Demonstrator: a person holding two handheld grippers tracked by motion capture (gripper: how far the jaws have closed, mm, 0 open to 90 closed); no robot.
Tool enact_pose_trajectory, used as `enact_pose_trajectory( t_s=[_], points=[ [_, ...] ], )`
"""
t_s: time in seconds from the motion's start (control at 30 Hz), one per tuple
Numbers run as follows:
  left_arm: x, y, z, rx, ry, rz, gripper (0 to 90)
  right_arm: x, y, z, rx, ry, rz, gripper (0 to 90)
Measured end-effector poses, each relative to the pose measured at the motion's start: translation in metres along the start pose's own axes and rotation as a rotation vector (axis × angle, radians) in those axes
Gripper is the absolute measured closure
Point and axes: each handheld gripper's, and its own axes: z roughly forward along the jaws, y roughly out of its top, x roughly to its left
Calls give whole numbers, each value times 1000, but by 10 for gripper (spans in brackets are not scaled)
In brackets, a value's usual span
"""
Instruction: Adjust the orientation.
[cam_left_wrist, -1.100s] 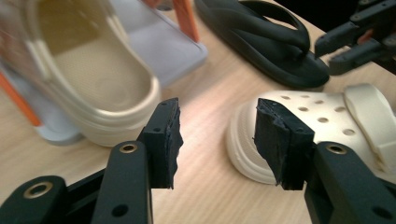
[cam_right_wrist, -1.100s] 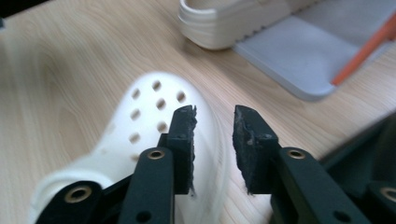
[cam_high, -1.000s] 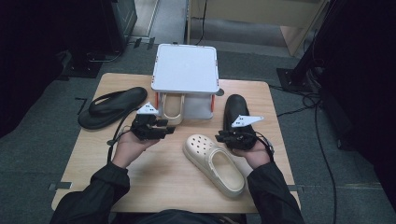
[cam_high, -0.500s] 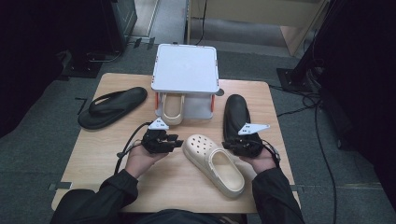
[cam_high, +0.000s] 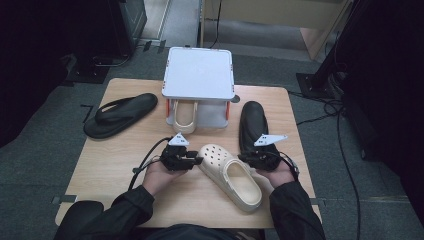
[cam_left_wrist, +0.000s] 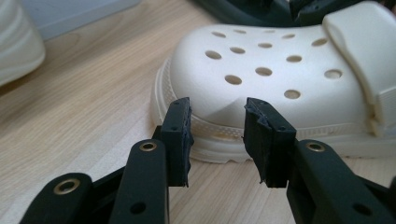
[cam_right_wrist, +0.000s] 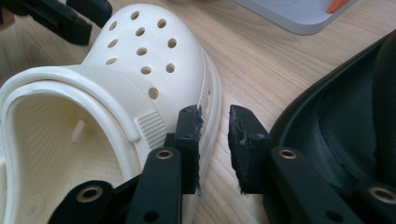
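The cream clog (cam_high: 231, 173) lies on the counter (cam_high: 110, 165) between both hands, its long axis slanting from toe at far left to heel at near right. The left tool (cam_left_wrist: 217, 135), released and empty, faces the toe's sole edge just ahead. The right tool (cam_right_wrist: 215, 140), also released, stands at the clog's right side, beside a black shoe (cam_high: 252, 122).

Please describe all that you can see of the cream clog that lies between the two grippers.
The cream clog looks like moulded foam, with round holes over its toe, a ribbed sole edge and a heel strap folded forward. It lies sole-down and empty on the wooden table, toe toward the left gripper, whose open jaws face its toe edge. The right gripper, also open, is at its other side.
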Motion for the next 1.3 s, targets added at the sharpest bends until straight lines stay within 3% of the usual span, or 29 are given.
enact_pose_trajectory(
  t_s=[0.13, 0.17, 0.43, 0.5, 0.73, 0.87, 0.97, 1.3],
  points=[
    [0, 0, 1, -10, 14, 10, 607, 2, 0, 3, 4, 2, 24, 768],
    [1, 0, 2, -18, 7, 1, 602, 2, 0, 7, 18, 9, 60, 779],
    [8, 1, 5, -37, 9, -20, 602, 10, 2, 14, 56, -8, 4, 809],
    [10, 2, 6, -39, 8, -23, 605, 12, 3, 16, 59, -6, 15, 821],
    [17, 5, 11, -59, -7, -48, 628, 16, 6, 21, 43, -3, 19, 859],
    [18, 7, 13, -63, -7, -45, 650, 17, 6, 23, 26, 1, 47, 884],
    [20, 8, 14, -59, -5, -42, 654, 18, 8, 25, 15, -19, 47, 896],
    [27, 12, 17, -64, -13, -52, 661, 18, 10, 28, 1, -12, 62, 888]
  ],
)
